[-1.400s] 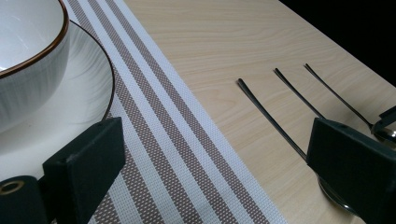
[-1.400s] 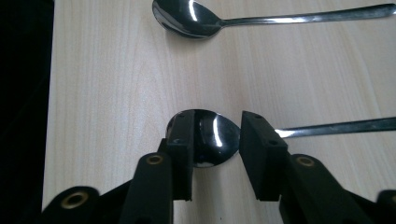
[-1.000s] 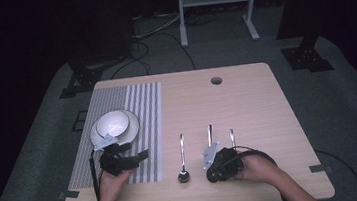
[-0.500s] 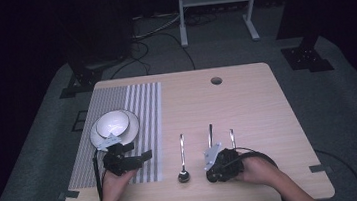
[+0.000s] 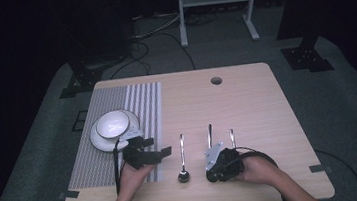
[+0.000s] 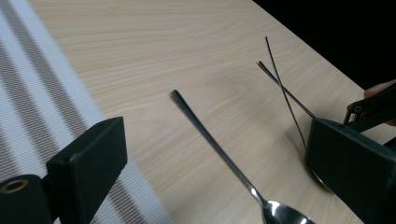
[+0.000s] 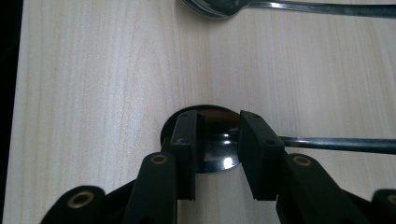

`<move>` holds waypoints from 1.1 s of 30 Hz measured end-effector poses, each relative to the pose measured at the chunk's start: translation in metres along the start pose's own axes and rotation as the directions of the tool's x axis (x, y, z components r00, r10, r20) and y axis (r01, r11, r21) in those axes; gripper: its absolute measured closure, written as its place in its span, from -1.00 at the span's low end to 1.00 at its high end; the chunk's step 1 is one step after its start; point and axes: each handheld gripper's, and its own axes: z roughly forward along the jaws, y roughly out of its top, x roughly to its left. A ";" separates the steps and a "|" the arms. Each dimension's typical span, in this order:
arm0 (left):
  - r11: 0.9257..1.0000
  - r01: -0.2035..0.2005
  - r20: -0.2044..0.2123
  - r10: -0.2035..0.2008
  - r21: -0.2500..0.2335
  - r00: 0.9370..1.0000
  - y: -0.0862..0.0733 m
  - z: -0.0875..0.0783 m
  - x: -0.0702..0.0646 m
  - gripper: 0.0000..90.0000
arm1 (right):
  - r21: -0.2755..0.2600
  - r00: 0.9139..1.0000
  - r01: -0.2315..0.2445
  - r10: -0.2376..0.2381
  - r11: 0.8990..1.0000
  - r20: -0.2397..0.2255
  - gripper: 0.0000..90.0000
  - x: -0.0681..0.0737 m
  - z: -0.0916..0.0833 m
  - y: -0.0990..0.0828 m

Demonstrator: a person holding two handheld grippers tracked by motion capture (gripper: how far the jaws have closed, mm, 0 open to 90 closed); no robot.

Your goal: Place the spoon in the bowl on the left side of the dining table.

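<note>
1. High view: the left claw [image 5: 157,146] hangs over the right edge of the striped placemat [image 5: 116,104], jaws spread wide and empty, aimed across the table [image 5: 247,103] at the spoon [image 5: 183,155] lying just beside the mat. The right claw [image 5: 211,170] is down on the bowl end of the second spoon [image 5: 210,133], with a third handle [image 5: 231,137] just beside it. Risk here, I'd say: the white bowl [image 5: 113,123] sits close behind the left hand, and a careless pull back could clip it.

2. Left gripper view: the left claw [image 6: 215,135] is fully open, touching nothing, with the spoon [image 6: 219,151] framed between its jaws but farther off. A thin, flat handle on bare wood is tricky. Close too high and the jaws meet on air; come in at a slant and the spoon skids toward the two thin handles [image 6: 285,91] lying crossed beyond.

3. Right gripper view: the right claw [image 7: 217,135] is closed to a narrow gap, tips set over the shiny bowl of the second spoon [image 7: 336,143]. Whether it truly pinches the metal I cannot tell. That rounded, slick surface could squirt out on a lift, or swing by its long handle and knock the spoon [image 7: 289,5] ahead.
</note>
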 end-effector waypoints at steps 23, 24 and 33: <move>0.997 0.049 0.070 -0.053 0.058 0.996 0.033 0.067 -0.018 -0.86 | -0.013 1.000 0.015 -0.015 1.000 -0.001 0.49 -0.001 0.000 -0.002; 0.997 0.049 0.070 -0.053 0.058 0.996 0.033 0.067 -0.018 -0.80 | -0.014 1.000 0.017 -0.017 1.000 -0.001 0.49 -0.001 0.000 -0.002; 0.996 0.030 0.083 -0.037 0.080 0.996 0.043 0.086 -0.028 -0.71 | -0.014 1.000 0.018 -0.018 1.000 0.001 0.49 -0.001 0.000 -0.002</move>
